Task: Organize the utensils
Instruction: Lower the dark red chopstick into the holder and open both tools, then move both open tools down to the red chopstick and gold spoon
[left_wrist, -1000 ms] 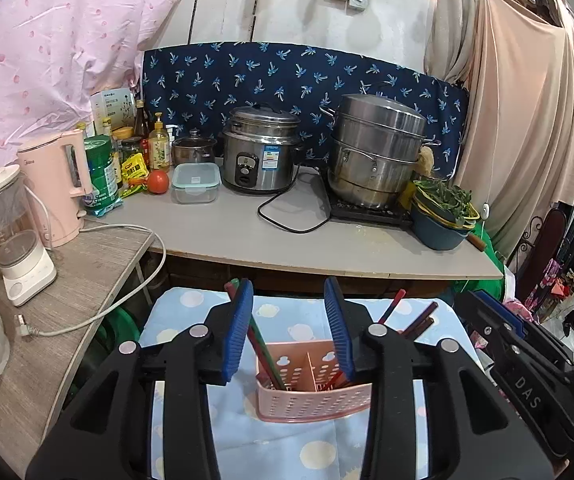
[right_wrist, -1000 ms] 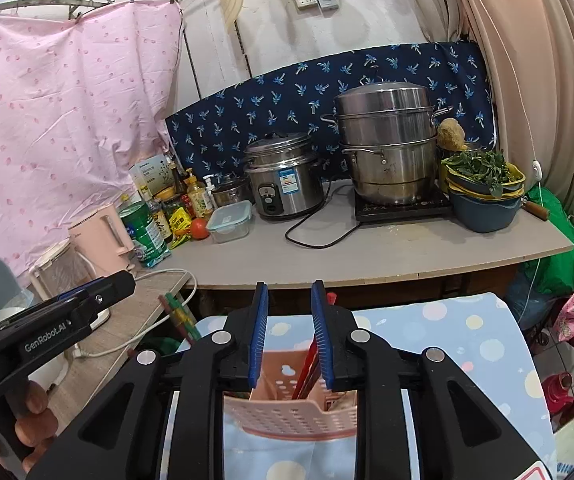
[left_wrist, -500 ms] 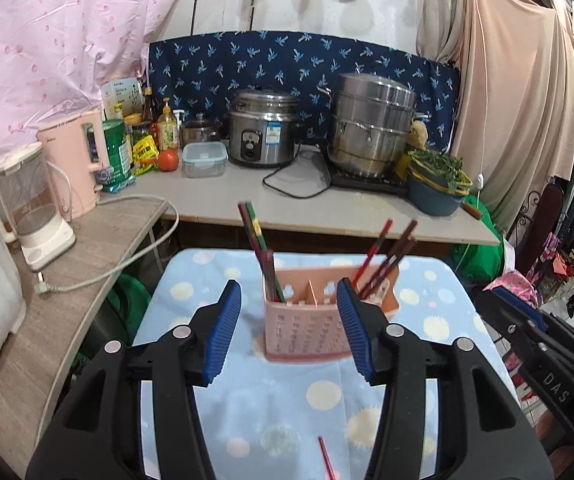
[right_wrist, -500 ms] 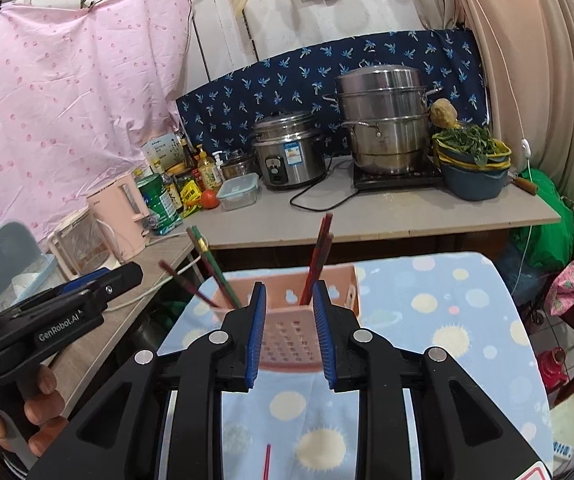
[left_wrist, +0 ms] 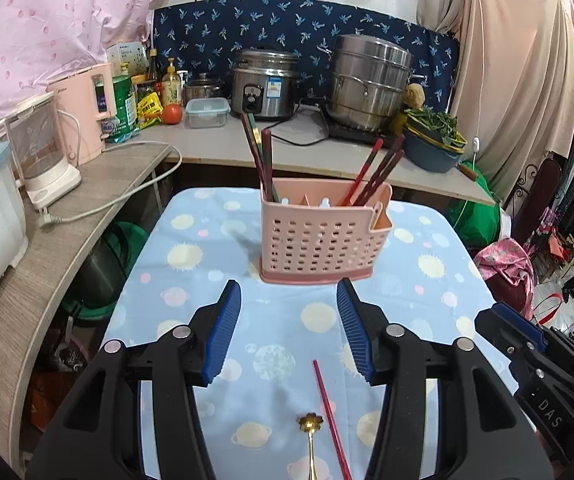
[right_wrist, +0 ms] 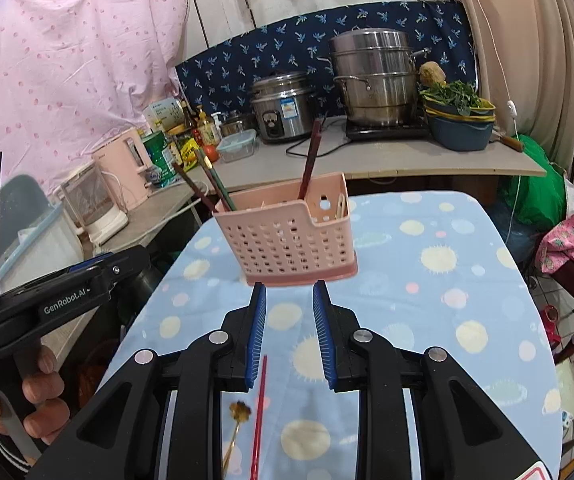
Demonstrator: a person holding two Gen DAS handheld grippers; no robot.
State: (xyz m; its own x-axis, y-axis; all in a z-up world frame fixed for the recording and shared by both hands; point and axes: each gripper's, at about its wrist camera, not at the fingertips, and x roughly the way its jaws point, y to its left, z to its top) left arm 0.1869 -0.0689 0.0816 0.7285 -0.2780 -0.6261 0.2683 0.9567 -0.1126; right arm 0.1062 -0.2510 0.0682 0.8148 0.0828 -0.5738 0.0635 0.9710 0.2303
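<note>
The left gripper (left_wrist: 289, 328) is hanging wide open and empty over the near part of the dotted tablecloth (left_wrist: 191, 256). A gold spoon (left_wrist: 310, 432) and a red chopstick (left_wrist: 329, 412) are lying side by side near the near edge. The pink utensil basket (left_wrist: 321, 236) is standing toward the far edge, holding chopsticks. The right gripper (right_wrist: 289, 332) is hovering, narrowly parted, gripping nothing.

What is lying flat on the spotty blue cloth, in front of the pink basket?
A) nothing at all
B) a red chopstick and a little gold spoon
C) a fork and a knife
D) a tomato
B: a red chopstick and a little gold spoon with a flower-shaped end lie side by side on the cloth, nearer the camera than the pink basket.
</note>
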